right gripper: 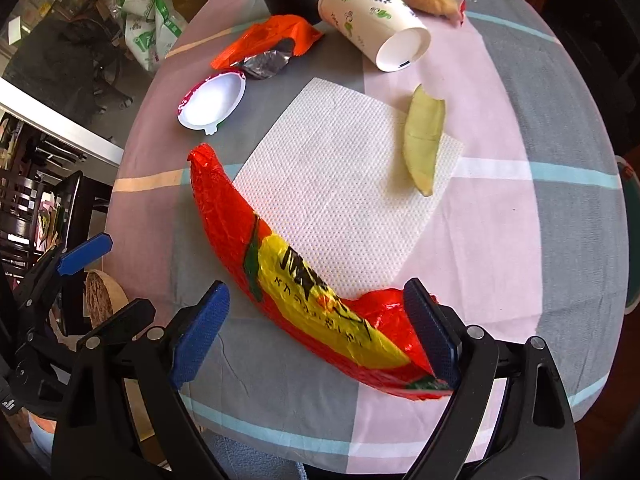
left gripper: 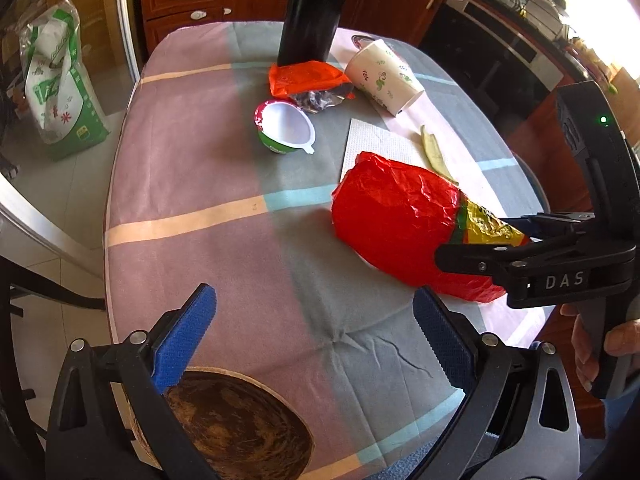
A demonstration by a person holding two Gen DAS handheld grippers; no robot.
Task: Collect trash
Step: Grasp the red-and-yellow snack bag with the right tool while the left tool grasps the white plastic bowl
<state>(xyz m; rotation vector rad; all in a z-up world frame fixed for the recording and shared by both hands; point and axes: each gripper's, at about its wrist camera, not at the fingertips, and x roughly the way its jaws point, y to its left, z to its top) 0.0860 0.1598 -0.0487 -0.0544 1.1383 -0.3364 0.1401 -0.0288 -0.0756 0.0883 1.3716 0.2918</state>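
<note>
A round table (right gripper: 560, 128) under a checked cloth of pink, grey and pale blue fills both views; its left edge drops to tiled floor, where a green-and-white sack (left gripper: 60, 80) stands well apart. The widest bare cloth lies in front of the left gripper (left gripper: 316, 340), whose blue pads stand spread with nothing between them; a dark wooden bowl (left gripper: 236, 424) sits at the near edge just beside its left finger.

The red snack bag (right gripper: 248, 240), with a yellow panel of black script too crumpled to read, lies across the near corner of a white paper towel (right gripper: 344, 184). The right gripper (right gripper: 320, 332) hangs over the bag's near end, jaws wide, one pad close against the foil. Its body reads "DAS" in the left view.

Behind, a tipped paper cup (right gripper: 368, 16) with green leaf prints, an orange wrapper (right gripper: 272, 36), a white yogurt tub (right gripper: 212, 100) and a pale peel (right gripper: 424, 140) crowd the far side.
</note>
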